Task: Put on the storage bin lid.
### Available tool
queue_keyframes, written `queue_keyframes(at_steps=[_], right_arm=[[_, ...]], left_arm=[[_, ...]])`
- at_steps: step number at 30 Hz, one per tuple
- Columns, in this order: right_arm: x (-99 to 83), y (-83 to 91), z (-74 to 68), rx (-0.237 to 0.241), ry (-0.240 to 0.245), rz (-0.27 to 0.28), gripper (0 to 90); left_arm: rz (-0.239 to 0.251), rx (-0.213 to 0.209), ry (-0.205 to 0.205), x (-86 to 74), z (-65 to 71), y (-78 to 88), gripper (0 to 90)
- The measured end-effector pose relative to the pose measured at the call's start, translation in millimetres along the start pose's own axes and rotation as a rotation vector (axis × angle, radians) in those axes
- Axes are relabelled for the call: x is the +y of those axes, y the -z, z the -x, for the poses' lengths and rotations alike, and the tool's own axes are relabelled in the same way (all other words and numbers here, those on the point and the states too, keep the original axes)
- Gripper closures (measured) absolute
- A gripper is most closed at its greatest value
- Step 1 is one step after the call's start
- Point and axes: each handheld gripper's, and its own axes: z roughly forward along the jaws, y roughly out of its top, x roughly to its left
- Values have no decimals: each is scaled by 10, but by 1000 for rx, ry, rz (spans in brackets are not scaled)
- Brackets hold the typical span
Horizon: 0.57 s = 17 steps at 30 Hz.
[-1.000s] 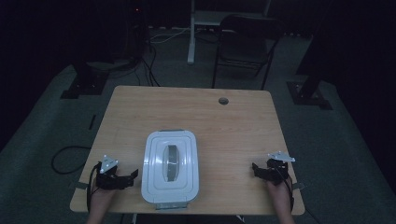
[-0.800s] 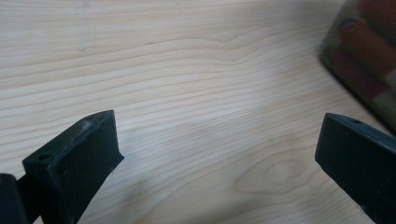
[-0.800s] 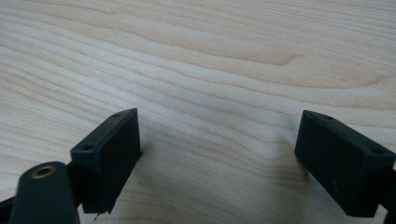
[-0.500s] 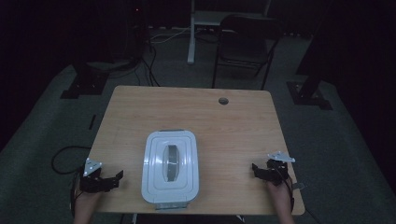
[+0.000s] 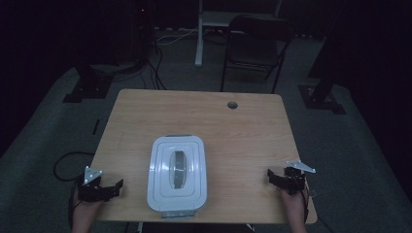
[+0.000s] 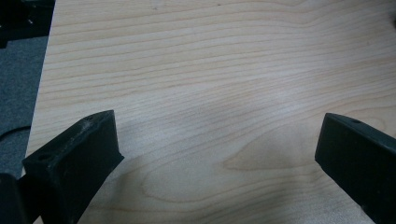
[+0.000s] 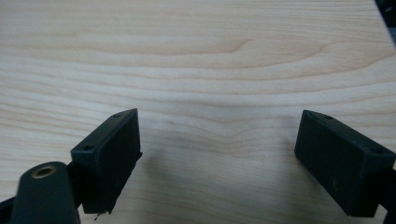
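Note:
A white lidded container [image 5: 178, 173] with a grey handle on its lid lies at the front middle of the wooden table [image 5: 218, 121]. My left gripper [image 5: 114, 188] rests at the table's front left corner, to the left of the container, its jaws open over bare wood [image 6: 215, 140]. My right gripper [image 5: 273, 176] sits near the front right edge, well apart from the container, jaws also open with nothing between them [image 7: 217, 135].
A round cable hole [image 5: 232, 104] marks the far side of the table. A dark folding chair [image 5: 257, 43] and a white stand [image 5: 199, 34] are behind the table. Cables lie on the grey floor at left.
My left gripper has drawn back toward the front left corner, away from the container's left side. The right gripper and the container have stayed put.

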Motion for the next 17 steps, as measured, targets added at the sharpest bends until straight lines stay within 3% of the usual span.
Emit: queue_keyframes(at_steps=[2, 3, 10, 17], right_arm=[[0, -10, -44, -42, 50, -13, 133], [1, -9, -49, -47, 54, -13, 133], [12, -21, -9, -64, 11, -18, 126], [15, -25, -8, -67, 9, -19, 125]], left_arm=[[-15, 9, 2, 2, 0, -10, 5], [-20, 11, 1, 2, 1, -12, 5], [-90, 55, 17, 10, 6, -56, 6], [-91, 67, 24, 9, 13, -56, 6]])
